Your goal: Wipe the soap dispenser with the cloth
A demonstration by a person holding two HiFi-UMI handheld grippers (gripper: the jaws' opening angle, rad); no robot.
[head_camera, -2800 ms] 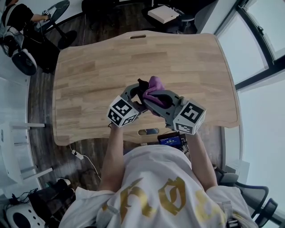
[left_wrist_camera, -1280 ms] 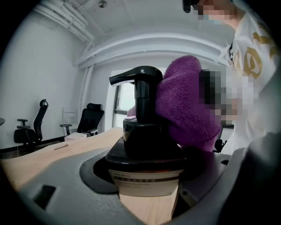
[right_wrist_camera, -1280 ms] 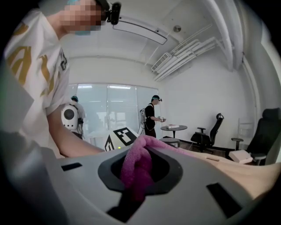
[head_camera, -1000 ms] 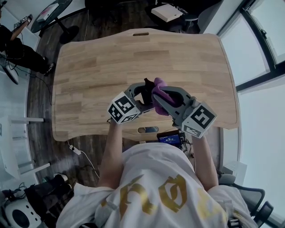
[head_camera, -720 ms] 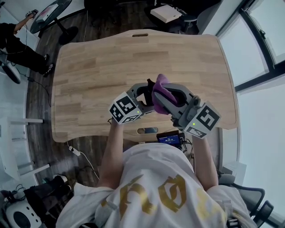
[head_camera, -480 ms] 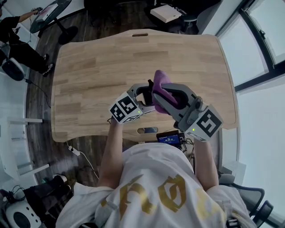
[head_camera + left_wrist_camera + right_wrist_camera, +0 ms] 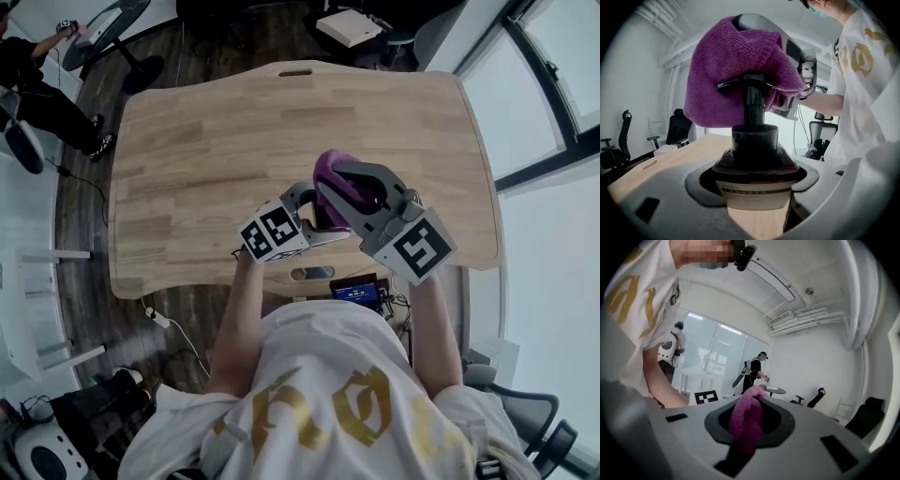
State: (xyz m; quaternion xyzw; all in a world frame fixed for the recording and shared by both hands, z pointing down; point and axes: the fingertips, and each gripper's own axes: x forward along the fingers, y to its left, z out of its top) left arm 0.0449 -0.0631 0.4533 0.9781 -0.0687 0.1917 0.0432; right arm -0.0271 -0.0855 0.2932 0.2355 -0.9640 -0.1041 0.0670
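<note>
We see the left tool (image 7: pixel 754 187) closed narrow on the dispenser (image 7: pixel 754 150). Its two grey jaws press the dark bottle from either side at the bottom centre of the left gripper view, and the bottle stands upright between them. A pale label (image 7: pixel 757 197) runs across the bottle's front just above the jaws, but its print is too small and blurred for us to read. The right tool (image 7: pixel 747 427) is also clamped shut, on a fold of the purple cloth (image 7: pixel 745 420), which fills the gap between its jaws at the lower centre of the right gripper view. In the upper middle of the left gripper view the cloth lies bunched over the top and back of the black pump head (image 7: pixel 745 84), with the right tool just behind it. In the head view both tools meet at the centre of the frame, above the near part of the wooden worktop (image 7: pixel 206 141). The cloth shows there as a purple lump at the right tool's tip, and most of the dispenser is hidden beneath it. The tools' cubes carry black-and-white square markers and no letters. We cannot read the gold lettering on the person's white shirt (image 7: pixel 328 403) as words.
</note>
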